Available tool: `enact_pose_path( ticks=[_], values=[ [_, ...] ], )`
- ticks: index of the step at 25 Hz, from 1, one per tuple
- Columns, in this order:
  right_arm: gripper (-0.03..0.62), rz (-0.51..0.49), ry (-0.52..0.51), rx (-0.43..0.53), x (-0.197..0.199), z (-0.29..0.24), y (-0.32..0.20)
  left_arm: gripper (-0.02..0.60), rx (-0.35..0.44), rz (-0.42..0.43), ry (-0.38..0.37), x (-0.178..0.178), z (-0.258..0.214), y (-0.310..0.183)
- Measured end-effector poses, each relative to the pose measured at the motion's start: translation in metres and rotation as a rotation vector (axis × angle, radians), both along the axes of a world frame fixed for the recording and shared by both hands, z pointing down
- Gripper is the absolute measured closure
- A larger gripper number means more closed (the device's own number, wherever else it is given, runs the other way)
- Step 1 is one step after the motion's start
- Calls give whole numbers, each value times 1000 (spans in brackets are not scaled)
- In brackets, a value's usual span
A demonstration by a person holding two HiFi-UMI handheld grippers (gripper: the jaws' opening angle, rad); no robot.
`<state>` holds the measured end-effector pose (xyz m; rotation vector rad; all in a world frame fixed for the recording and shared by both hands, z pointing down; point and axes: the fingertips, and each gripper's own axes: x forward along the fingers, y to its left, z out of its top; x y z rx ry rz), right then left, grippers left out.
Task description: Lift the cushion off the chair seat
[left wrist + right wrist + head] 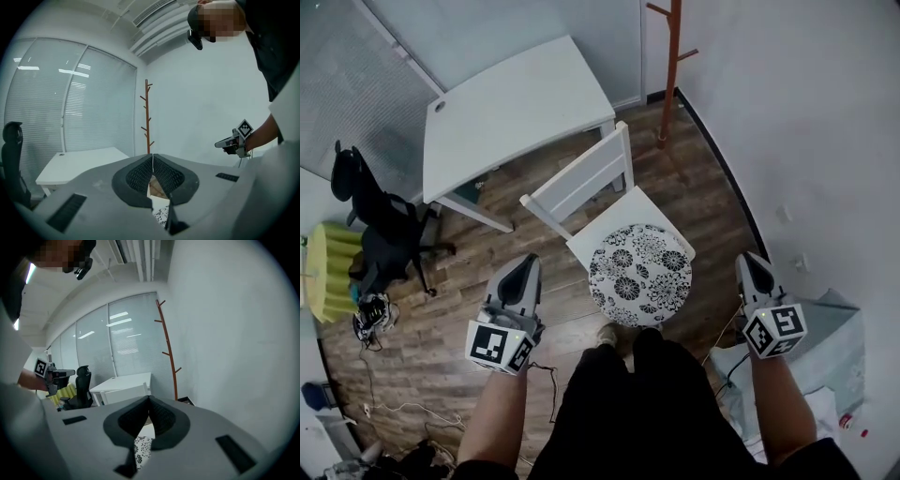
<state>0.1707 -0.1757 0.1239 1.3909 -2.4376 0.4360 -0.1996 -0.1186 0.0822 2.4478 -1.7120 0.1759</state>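
I am holding my left gripper [523, 267] at 9 o'clock and right gripper [754, 265] at 3 o'clock of the cushion [639, 274] on the chair [581, 183], both shut and empty, so opening wide comes first.

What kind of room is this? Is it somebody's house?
Most likely a small office, not a home: there is a plain white rectangular desk, a black swivel office chair near it, and a tall brown wooden coat stand by the wall.

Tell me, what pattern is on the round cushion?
Black flowers on white, clearest in the head view: round seat cushion.
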Motion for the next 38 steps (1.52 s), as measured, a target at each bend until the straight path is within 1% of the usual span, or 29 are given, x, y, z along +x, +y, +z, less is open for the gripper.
enact_pose_path(
  ticks=[3,6,9,12,15,19,23,29,34,36,38],
  values=[
    [586,-35,7,-4,-1,19,-17,574,-11,-46,-9,-1,10,-4],
    [586,-32,12,-19,-1,40,-24,574,-38,-57,-6,0,31,-1],
    [586,-25,17,-28,-5,57,-24,574,-73,-39,-4,1,58,1],
    [586,-33,15,-17,-12,75,-31,574,-96,-10,8,1,94,-5],
    [586,-34,30,-30,-18,99,-35,574,-104,12,17,1,134,-14],
    [586,-49,71,-39,-26,137,-36,574,-110,38,51,4,180,-18],
    [585,-13,79,-63,-30,178,-38,572,-155,74,54,6,228,-10],
    [585,36,55,-73,-34,233,-44,572,-187,78,48,0,285,-17],
    [585,40,75,-111,-24,278,-35,572,-220,124,59,20,334,-9],
    [585,36,87,-121,-23,296,-33,572,-242,126,63,22,350,-5],
    [585,50,93,-137,-20,312,-33,572,-269,126,82,26,369,-2]
  ],
)
